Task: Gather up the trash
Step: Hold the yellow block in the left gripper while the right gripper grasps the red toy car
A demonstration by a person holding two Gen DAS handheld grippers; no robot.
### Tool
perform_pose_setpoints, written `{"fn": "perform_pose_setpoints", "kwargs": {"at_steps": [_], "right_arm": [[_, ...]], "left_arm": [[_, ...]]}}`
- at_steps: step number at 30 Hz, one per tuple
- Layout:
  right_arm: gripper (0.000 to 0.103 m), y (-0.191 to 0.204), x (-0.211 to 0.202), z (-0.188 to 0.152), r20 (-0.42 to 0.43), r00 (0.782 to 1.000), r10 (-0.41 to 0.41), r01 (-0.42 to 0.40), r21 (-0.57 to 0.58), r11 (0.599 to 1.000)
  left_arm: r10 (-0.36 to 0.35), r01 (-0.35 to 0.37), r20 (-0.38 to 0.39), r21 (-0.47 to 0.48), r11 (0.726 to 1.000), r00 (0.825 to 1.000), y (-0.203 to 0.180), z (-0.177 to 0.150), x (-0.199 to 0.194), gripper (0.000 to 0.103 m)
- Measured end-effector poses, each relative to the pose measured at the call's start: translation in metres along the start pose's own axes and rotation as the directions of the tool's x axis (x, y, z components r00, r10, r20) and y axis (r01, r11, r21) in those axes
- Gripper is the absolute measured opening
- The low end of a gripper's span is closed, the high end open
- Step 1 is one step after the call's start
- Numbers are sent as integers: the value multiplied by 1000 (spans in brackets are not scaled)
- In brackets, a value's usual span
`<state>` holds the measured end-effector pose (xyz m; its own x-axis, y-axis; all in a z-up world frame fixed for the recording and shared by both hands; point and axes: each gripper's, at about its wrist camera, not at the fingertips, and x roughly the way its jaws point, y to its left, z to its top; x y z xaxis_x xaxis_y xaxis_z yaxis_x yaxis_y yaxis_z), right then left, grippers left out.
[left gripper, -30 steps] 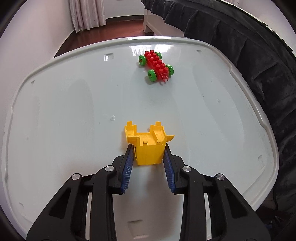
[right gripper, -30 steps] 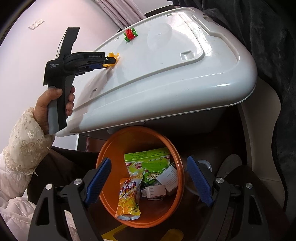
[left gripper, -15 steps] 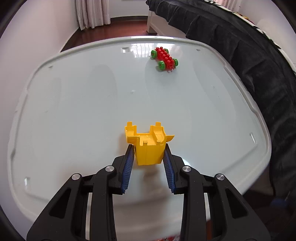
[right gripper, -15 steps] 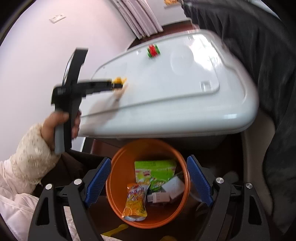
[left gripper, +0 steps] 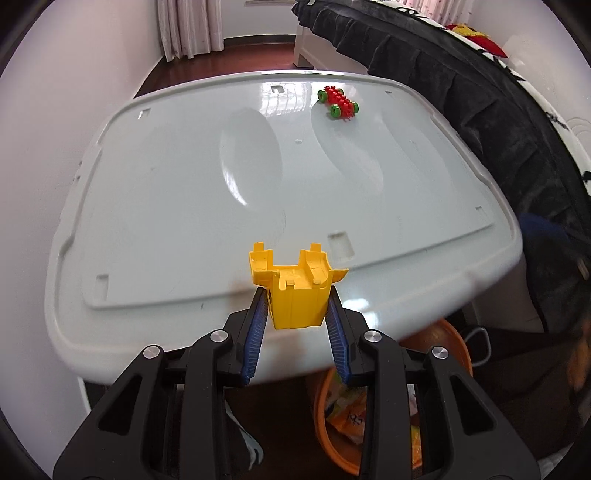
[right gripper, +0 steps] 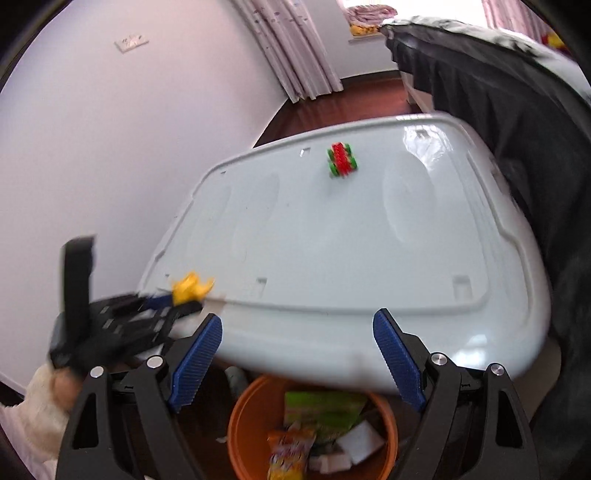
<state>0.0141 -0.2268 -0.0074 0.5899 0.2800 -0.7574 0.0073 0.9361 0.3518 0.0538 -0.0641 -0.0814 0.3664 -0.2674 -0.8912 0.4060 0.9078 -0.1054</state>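
The left gripper (left gripper: 297, 295) has its blue ribbed fingers (left gripper: 255, 332) clamped on the flat sides of a yellow plastic toy piece (left gripper: 295, 288), which sticks out past the fingertips with its notched end pointing away. No writing shows on the piece. Below and to the right of these fingers, under the near edge of the worktop, sits an orange bin (left gripper: 454, 350) with crumpled wrappers inside; print on them is too blurred to read in this view.

The right gripper (right gripper: 297, 339) has its fingers (right gripper: 199, 354) set wide apart with nothing between them. Directly beneath the gap between them lies the orange bin (right gripper: 243, 417), holding a green packet (right gripper: 325, 406), an orange-yellow snack pouch (right gripper: 288, 454) and a white box (right gripper: 360, 441); the lettering on the pouch and packet is smeared by motion and cannot be made out. To the left of these fingers the left gripper appears blurred, carried by a hand (right gripper: 62, 387) in a cream lace sleeve (right gripper: 33, 413), with the yellow piece at its tip.

Beyond both pairs of fingers stretches the glossy white worktop (left gripper: 166, 221). Far ahead and to the right on it rests a red brick toy car with green wheels (left gripper: 338, 102), well apart from the yellow piece. Past the worktop are pale curtains (left gripper: 192, 29), and a dark fabric-covered edge (left gripper: 480, 110) along the right.
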Motion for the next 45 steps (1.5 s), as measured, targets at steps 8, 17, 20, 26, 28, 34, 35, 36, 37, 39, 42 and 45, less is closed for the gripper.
{"fn": "perform_pose_setpoints", "kwargs": {"at_steps": [8, 17, 20, 26, 28, 34, 35, 36, 37, 39, 42, 45], "right_arm": [[82, 18, 51, 63, -14, 999, -34, 33, -53, 998], [82, 8, 117, 136, -37, 991, -129, 127, -36, 991], [82, -4, 141, 155, -55, 986, -158, 158, 1, 987], [82, -19, 173, 174, -78, 972, -223, 225, 18, 974], [82, -20, 180, 177, -79, 968, -238, 239, 6, 971], [72, -27, 201, 183, -110, 961, -253, 256, 19, 966], [72, -29, 202, 184, -107, 962, -251, 255, 29, 966], [72, -31, 205, 184, -110, 963, -248, 253, 40, 967], [72, -32, 207, 184, -113, 963, -246, 253, 45, 967], [72, -36, 212, 184, -118, 962, -245, 252, 48, 967], [77, -38, 218, 184, -104, 962, -254, 260, 48, 964], [84, -34, 223, 183, -101, 956, -276, 279, 14, 960]], "left_arm": [[-25, 25, -4, -9, 1000, 1000, 8, -14, -12, 31], [-23, 23, 16, -3, 1000, 1000, 11, -17, -13, 31], [-29, 29, 17, 3, 1000, 999, 11, -16, -12, 31], [-30, 30, 11, 6, 1000, 999, 12, -16, -9, 31], [-37, 37, 7, 2, 999, 999, 13, -16, -7, 31], [-49, 49, -2, -2, 999, 999, 15, -15, -4, 31], [-50, 50, -7, -1, 999, 999, 15, -15, -3, 31], [-51, 51, -9, -2, 999, 999, 15, -15, -3, 31], [-52, 52, -9, -1, 999, 999, 15, -15, -3, 31], [-53, 53, -9, 0, 999, 999, 15, -14, -3, 31], [-53, 53, -10, 1, 999, 999, 15, -14, -3, 31], [-54, 54, -11, 3, 999, 998, 15, -14, -2, 31]]}}
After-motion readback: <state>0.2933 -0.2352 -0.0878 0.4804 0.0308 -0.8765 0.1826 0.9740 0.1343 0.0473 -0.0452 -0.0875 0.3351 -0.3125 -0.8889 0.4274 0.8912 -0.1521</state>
